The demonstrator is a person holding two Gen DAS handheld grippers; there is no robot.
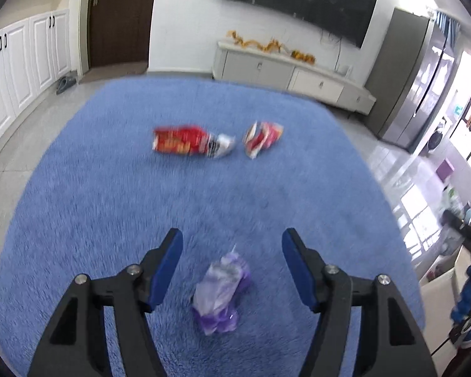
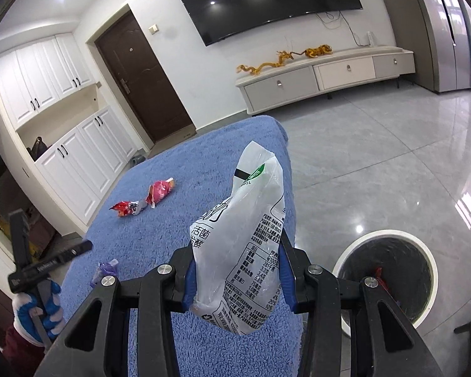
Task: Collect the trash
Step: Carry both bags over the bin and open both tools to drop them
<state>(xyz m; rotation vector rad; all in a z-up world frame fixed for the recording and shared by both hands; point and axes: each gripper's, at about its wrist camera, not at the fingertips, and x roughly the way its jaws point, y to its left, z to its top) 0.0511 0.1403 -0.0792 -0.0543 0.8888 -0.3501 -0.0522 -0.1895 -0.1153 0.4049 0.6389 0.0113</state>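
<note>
My left gripper (image 1: 232,245) is open above a crumpled purple wrapper (image 1: 220,292) that lies on the blue rug (image 1: 110,194) between its fingers. Farther on lie a red snack bag (image 1: 188,141) and a red-pink wrapper (image 1: 262,138). My right gripper (image 2: 237,251) is shut on a white plastic bag with printed text (image 2: 245,245) and holds it upright above the rug's edge. A white-rimmed trash bin (image 2: 389,276) with a dark liner stands on the floor to its right. The purple wrapper (image 2: 105,270), snack bag (image 2: 127,209) and pink wrapper (image 2: 160,190) show at left.
A low TV cabinet (image 2: 323,78) stands under a wall TV at the back. White cupboards (image 1: 22,62) and a dark door line the left wall. A steel fridge (image 1: 424,78) stands at the right. Grey tile floor (image 2: 376,157) surrounds the rug. The other handheld gripper (image 2: 37,270) shows at far left.
</note>
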